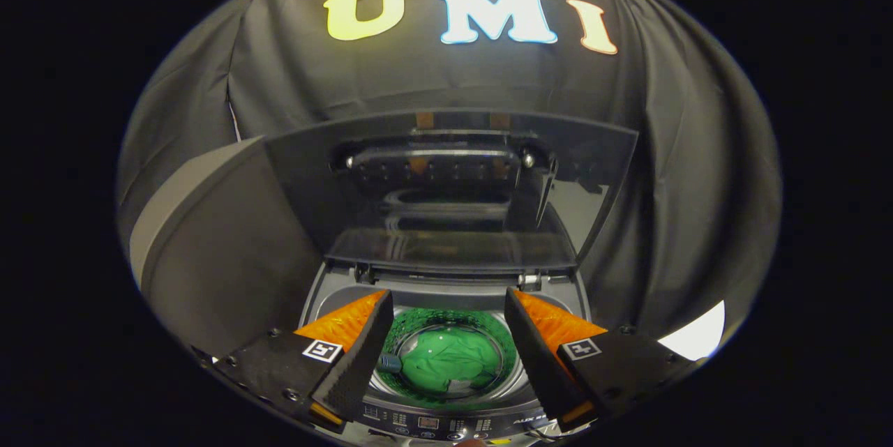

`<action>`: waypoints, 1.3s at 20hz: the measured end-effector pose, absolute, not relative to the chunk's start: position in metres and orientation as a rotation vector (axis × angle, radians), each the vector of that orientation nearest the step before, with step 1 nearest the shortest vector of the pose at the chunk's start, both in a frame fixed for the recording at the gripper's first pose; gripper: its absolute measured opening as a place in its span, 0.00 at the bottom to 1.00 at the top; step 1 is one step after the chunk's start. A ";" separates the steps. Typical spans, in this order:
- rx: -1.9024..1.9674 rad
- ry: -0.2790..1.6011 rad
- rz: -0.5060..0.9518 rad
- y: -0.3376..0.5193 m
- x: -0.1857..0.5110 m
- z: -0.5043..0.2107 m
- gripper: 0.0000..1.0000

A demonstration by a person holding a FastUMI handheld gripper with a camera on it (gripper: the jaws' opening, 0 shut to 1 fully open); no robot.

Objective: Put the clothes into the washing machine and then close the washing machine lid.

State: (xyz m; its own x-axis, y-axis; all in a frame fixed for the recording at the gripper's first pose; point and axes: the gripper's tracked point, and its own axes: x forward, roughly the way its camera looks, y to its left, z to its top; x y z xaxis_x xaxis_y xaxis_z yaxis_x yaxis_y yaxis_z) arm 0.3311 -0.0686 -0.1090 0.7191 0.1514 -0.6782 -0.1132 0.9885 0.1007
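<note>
Here the claw (446, 335) is hanging over the mouth of the grey top-loading washing machine (317, 297), its two fingers spread wide and gripping nothing. Between and below them the green cloth garment (450, 360) is lying crumpled at the bottom of the round drum, so the loading part of the job looks done, and the parted fingers are most likely standing that way because the garment has been let go into the tub.

The dark, see-through hinged lid (453, 189) is standing up and leaning back just beyond the fingers, its lower edge sitting on the hinges at the rear of the opening. It is reflecting the drum ring in its glossy panel. Propped open like this, it is leaving the tub free for dropping clothes in, and it is also the thing that is waiting to be swung down.

A small dark round object (389, 363) is resting against the drum wall beside the garment; what it is cannot be made out. The strip of buttons and a display, the control panel (439, 425), is running along the front edge beneath the fingertips. A grey slab-like panel (216, 252) is standing to one side of the machine, close to the lid's edge.

Nothing seems to be blocking the lid's path down, though the claw itself is sitting over the opening and would need to rise to the lid's upper edge to pull it forward.
</note>
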 end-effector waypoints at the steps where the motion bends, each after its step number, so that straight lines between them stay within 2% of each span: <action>1: 0.056 0.746 0.143 -0.070 0.332 -0.101 0.98; 16: 0.069 0.539 0.156 -0.062 0.396 0.041 0.98; 26: 0.092 0.563 0.157 -0.041 0.465 0.034 0.98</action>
State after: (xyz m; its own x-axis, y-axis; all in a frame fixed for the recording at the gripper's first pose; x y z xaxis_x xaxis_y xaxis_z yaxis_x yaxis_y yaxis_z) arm 0.4645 -0.0412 0.0344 0.8343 0.1733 -0.5233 -0.1231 0.9839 0.1297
